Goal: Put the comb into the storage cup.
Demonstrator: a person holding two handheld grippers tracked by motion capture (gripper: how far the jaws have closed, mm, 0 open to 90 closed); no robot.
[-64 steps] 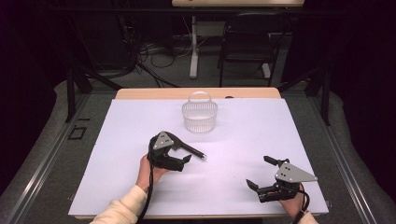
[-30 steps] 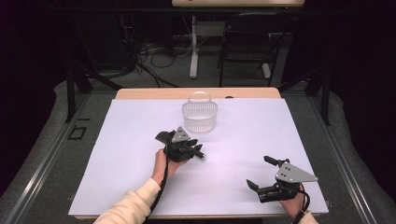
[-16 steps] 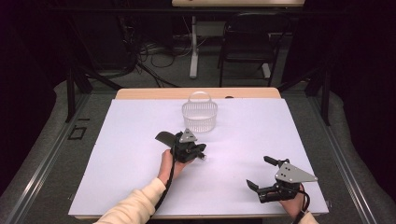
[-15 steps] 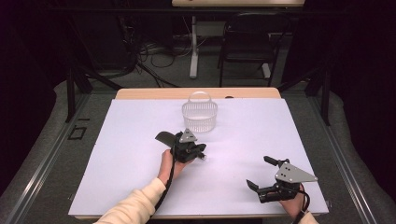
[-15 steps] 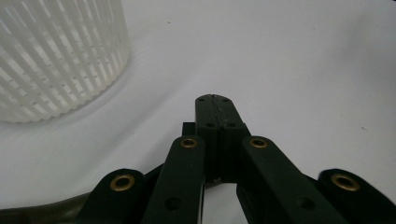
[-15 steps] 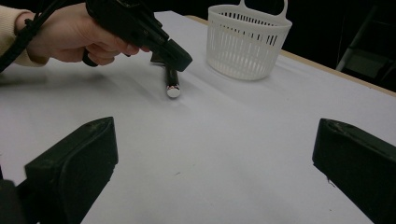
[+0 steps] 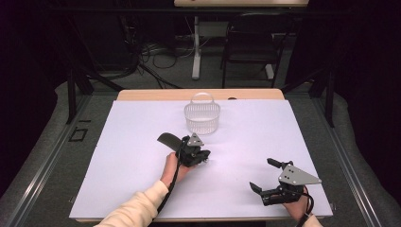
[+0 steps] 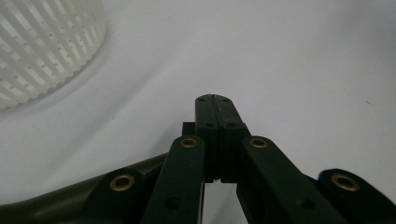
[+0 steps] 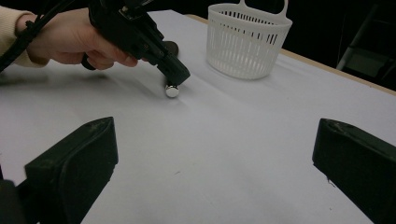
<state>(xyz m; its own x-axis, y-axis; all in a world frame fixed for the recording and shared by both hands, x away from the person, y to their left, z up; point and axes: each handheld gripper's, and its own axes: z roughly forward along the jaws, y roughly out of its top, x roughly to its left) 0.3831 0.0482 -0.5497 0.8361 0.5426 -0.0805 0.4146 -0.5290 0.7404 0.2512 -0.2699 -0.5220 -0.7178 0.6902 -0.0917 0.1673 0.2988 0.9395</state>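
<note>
Now: L gripper (image 8: 215, 100) closed, tip at small silver piece (image 9: 172, 90) | R gripper (image 9: 212, 163) wide open | basket (image 7: 202, 118) nearby

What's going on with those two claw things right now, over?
Left gripper fingers shut, tip down at a small shiny metal piece on the white table. Right gripper open, idle, holding nothing. White basket beyond, path clear.

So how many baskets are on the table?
1. The white basket stands toward the far side of the table, just beyond the left gripper, whose fingers are closed. Nothing else on the table looks like a basket.
</note>
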